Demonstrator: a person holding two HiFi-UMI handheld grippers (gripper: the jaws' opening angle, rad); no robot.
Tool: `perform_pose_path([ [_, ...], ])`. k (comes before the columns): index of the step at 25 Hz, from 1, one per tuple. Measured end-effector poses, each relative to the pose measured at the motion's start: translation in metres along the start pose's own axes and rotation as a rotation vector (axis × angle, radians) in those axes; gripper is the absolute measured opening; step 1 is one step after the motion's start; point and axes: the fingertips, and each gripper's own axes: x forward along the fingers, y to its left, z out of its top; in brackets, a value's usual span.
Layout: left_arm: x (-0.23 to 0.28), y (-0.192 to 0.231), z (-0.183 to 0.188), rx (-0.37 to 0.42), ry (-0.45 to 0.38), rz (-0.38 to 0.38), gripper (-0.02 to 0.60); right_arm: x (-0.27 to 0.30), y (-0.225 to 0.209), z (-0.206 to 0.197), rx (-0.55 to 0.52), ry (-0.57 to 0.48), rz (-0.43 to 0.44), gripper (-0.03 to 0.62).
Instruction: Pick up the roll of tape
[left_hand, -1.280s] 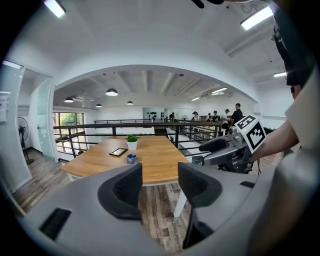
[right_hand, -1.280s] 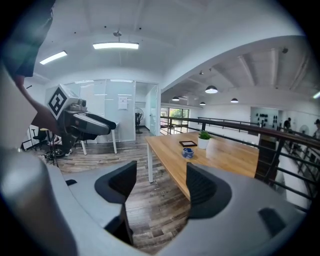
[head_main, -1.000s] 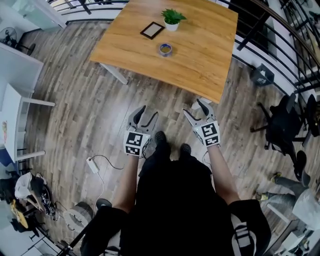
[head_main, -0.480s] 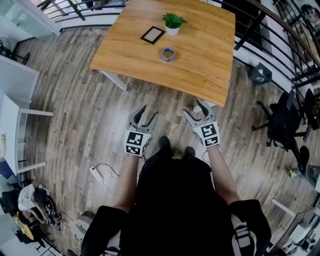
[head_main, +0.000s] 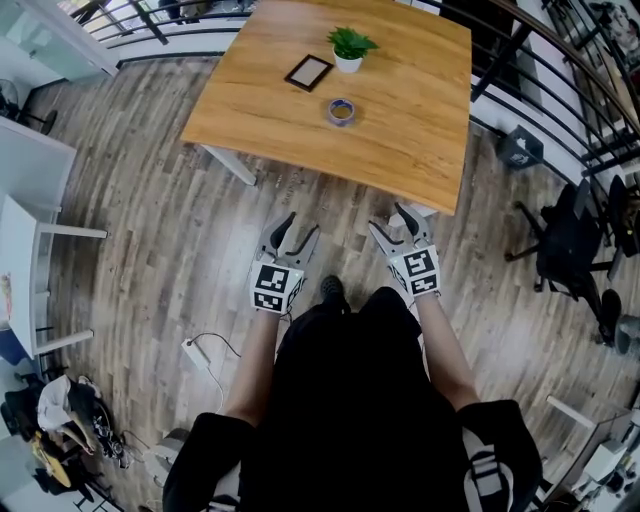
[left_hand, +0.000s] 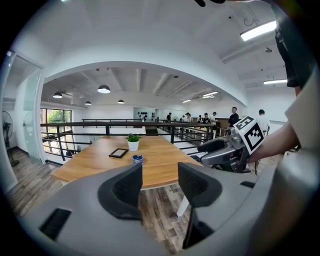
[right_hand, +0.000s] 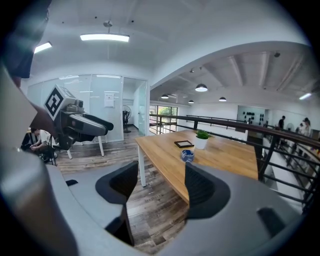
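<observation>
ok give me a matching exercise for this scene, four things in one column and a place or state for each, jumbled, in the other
Things:
1. roll of tape
2. potted plant
3. black-framed slab
4. left tongs

Places or states:
a. open and empty, over the floor, short of the table
b. in a white pot, nearest the table's far edge
c. lying flat, left of the plant in the head view
d. of the three table items, nearest the person

Pairs: 1-d, 2-b, 3-c, 4-a
</observation>
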Motion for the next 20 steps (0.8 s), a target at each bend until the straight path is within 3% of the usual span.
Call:
perform_pose_path([
  [10,-0.004,0.021,-0.002,0.001,0.01,0.004,0.222,0.018,0.014,0.001,-0.001,0.004,0.012,0.307],
  [20,0.022,0.039,0.003,0.014,0.027,-0.007,0.222,0.043,-0.006,0.004,0.008,0.017,0.01,0.307],
])
